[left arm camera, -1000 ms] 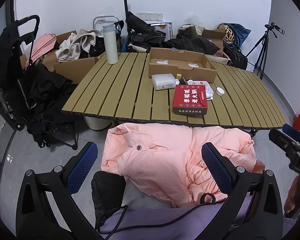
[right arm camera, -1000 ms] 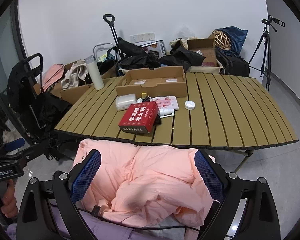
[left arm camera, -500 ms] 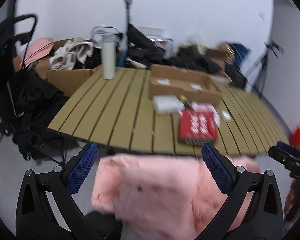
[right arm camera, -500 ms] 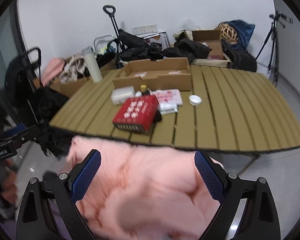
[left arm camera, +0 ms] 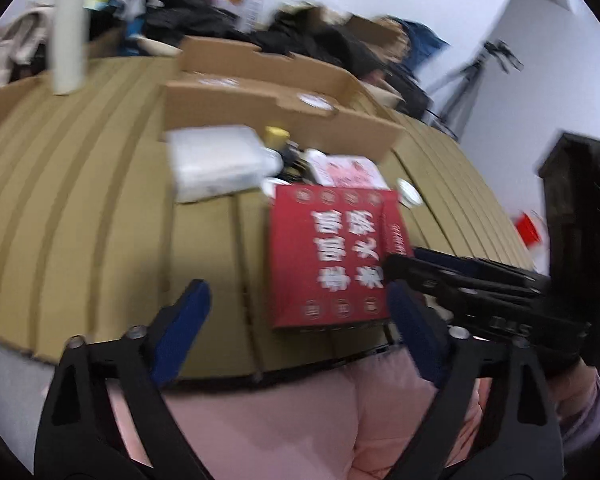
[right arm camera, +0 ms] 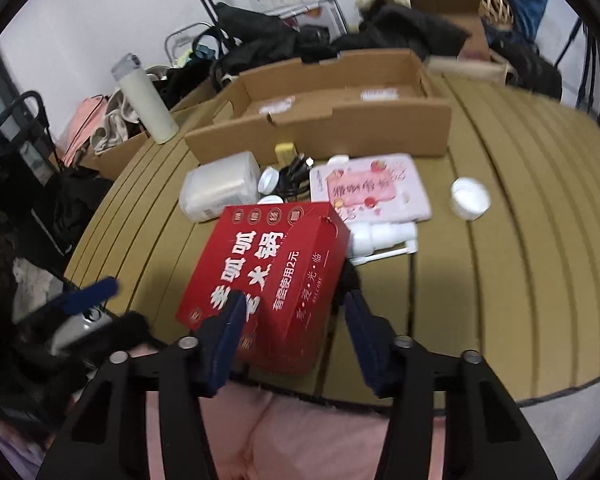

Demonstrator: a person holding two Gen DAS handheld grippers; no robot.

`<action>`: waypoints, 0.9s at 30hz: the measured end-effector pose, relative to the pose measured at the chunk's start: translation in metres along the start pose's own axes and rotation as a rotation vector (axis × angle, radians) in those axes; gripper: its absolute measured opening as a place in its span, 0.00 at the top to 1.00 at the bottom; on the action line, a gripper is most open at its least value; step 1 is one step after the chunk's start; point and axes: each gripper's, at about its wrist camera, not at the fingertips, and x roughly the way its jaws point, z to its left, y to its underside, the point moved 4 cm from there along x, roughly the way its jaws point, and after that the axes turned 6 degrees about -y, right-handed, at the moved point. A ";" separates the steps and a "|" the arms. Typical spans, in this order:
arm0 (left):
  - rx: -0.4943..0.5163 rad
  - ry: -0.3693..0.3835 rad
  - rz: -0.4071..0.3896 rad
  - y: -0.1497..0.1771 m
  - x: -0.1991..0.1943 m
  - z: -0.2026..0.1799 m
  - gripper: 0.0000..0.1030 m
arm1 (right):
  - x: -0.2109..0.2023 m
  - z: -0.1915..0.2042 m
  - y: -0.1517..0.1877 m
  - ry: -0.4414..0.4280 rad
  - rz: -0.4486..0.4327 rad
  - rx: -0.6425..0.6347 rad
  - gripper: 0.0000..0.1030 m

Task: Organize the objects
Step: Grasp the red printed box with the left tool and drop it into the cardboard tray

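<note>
Red box (right arm camera: 268,268) sits between spread right tongs (right arm camera: 290,344), near corner toward them, long axis running away leftward; left tongs (left arm camera: 296,332) spread, empty, box just ahead-right.

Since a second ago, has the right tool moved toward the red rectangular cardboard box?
Yes. The right tool has moved forward over the slatted wooden table; its open fingers now straddle the near end of the red rectangular cardboard box.
</note>
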 end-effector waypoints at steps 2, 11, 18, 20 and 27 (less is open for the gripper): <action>0.031 0.032 0.018 0.003 0.013 -0.002 0.34 | 0.009 -0.004 0.000 -0.019 0.014 0.009 0.57; -0.042 0.041 -0.132 -0.014 -0.032 -0.007 0.53 | -0.017 0.015 -0.008 -0.034 -0.006 -0.017 0.70; -0.035 0.032 -0.269 -0.129 -0.053 0.008 0.53 | -0.033 0.026 -0.110 -0.144 -0.080 -0.039 0.70; -0.016 -0.027 -0.257 -0.168 -0.029 0.019 0.53 | -0.017 0.024 -0.152 -0.156 -0.078 -0.043 0.70; -0.013 -0.258 -0.052 -0.240 0.114 0.098 0.53 | 0.116 -0.002 -0.265 -0.110 0.053 0.075 0.70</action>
